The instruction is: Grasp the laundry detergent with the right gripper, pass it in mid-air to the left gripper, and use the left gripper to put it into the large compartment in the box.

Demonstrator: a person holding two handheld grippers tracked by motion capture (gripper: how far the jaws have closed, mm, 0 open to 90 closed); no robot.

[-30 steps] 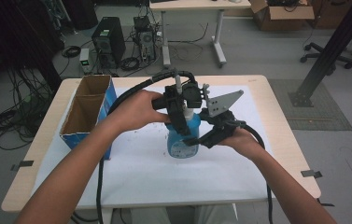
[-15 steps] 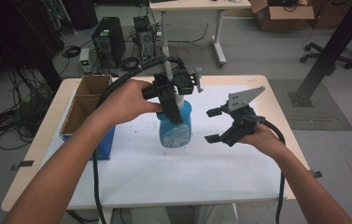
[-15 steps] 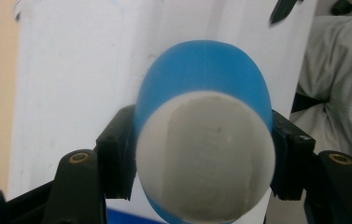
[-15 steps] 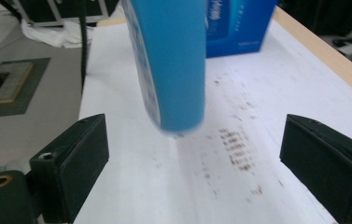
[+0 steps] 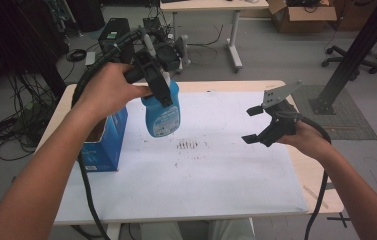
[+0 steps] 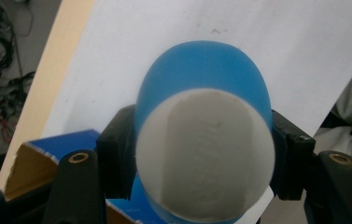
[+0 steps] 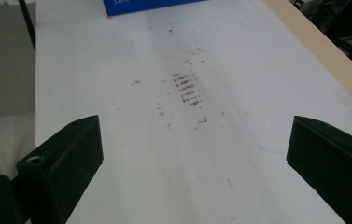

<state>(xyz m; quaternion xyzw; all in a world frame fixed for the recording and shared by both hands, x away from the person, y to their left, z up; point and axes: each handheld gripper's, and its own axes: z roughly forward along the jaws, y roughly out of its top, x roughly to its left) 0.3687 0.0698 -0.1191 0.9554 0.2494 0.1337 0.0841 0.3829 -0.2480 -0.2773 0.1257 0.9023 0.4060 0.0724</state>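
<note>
A blue bottle (image 5: 161,110) with a white cap hangs in the air above the table's left half, tilted. My left gripper (image 5: 160,75) is shut on its upper part. In the left gripper view the bottle's white cap end (image 6: 205,154) sits pinched between the two black jaws. An open blue cardboard box (image 5: 101,142) stands on the table's left edge, just left of the bottle. My right gripper (image 5: 254,125) hovers over the right part of the table, open, with nothing between its jaws. Below my right gripper (image 7: 194,154) lies the white table cover (image 7: 131,154).
A white cover (image 5: 201,175) with a patch of brown marks (image 5: 190,145) near its middle lies over the wooden table. A corner of the blue box (image 7: 150,5) shows at the top of the right gripper view. Cables, computer cases and another desk stand on the floor behind.
My left gripper has lifted the bottle off the table and carried it left toward the box. My right gripper has let go of it, opened and drawn back to the right.
</note>
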